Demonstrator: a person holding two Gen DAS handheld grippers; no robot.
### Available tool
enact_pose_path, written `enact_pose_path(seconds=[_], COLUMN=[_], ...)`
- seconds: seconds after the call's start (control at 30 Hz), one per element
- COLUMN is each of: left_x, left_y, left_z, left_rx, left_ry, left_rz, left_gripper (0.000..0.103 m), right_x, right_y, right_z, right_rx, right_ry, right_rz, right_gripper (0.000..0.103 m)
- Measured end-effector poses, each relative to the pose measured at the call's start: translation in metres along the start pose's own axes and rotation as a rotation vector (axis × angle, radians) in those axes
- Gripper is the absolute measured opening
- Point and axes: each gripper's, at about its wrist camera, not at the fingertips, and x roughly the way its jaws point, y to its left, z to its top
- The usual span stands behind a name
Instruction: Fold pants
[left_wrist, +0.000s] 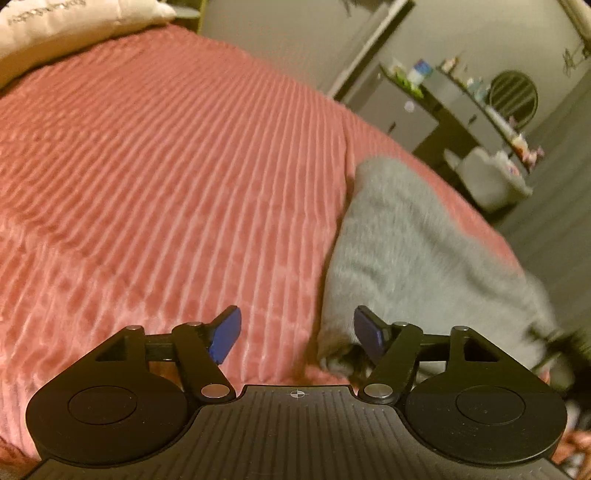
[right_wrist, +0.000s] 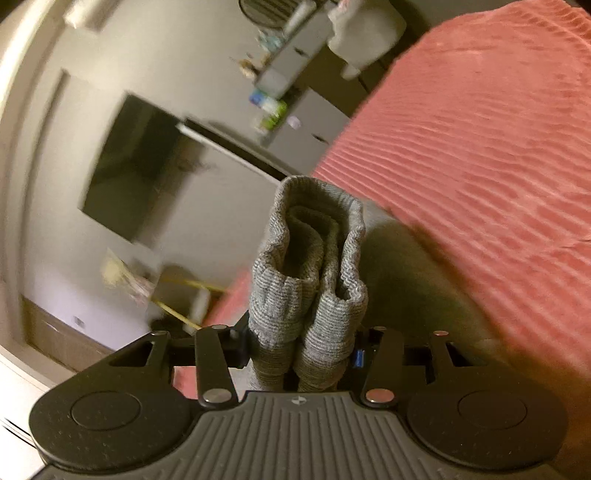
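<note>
Pants (right_wrist: 310, 280): grey knit, ribbed cuffs bunched together, standing up between the fingers of the right claw (right_wrist: 301, 350), which is clamped on them; the cloth trails back onto the bed. In the left wrist view the grey pants (left_wrist: 413, 251) lie along the bed's right edge.
Left claw (left_wrist: 297, 334): blue pads apart, nothing between them, right pad just at the cloth's near edge.
Bed cover (left_wrist: 166, 177): pink, ribbed.
Pillow (left_wrist: 70, 22): pale, at far corner.
Dresser (left_wrist: 417, 110): beyond the bed, cluttered top.
</note>
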Motion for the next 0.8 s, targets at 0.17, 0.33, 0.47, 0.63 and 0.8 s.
enact_pose_path(seconds=[0.17,0.33,0.47,0.63,0.8], left_x=[0.004,0.013,0.020,0.028,0.032], left_y=[-0.005,-0.021,-0.045,-0.068,-0.087], left_z=[0.002,0.001,-0.001,0.001,0.001], left_rx=[0.029,0.095,0.201,0.257,0.323], left_ry=[0.024,0.060,0.059,0.067,0.063], left_rz=[-0.008,-0.022,0.027,0.062,0.129], left_gripper=[0.086,0.089,0.091,0.093,0.092], right_x=[0.002,-0.021,-0.026,-0.003,-0.010], right_y=[-0.030,-0.030,-0.024,-0.028,-0.028], right_z=[-0.004,0.007,0.016,0.011,0.007], right_rx=[0.035,-0.004,-0.067,-0.100,-0.108], right_ry=[0.065,0.012,-0.002,0.088,0.064], right_rz=[-0.045,-0.050,-0.031,-0.080,-0.111], right_gripper=[0.061,0.070,0.077,0.078,0.081])
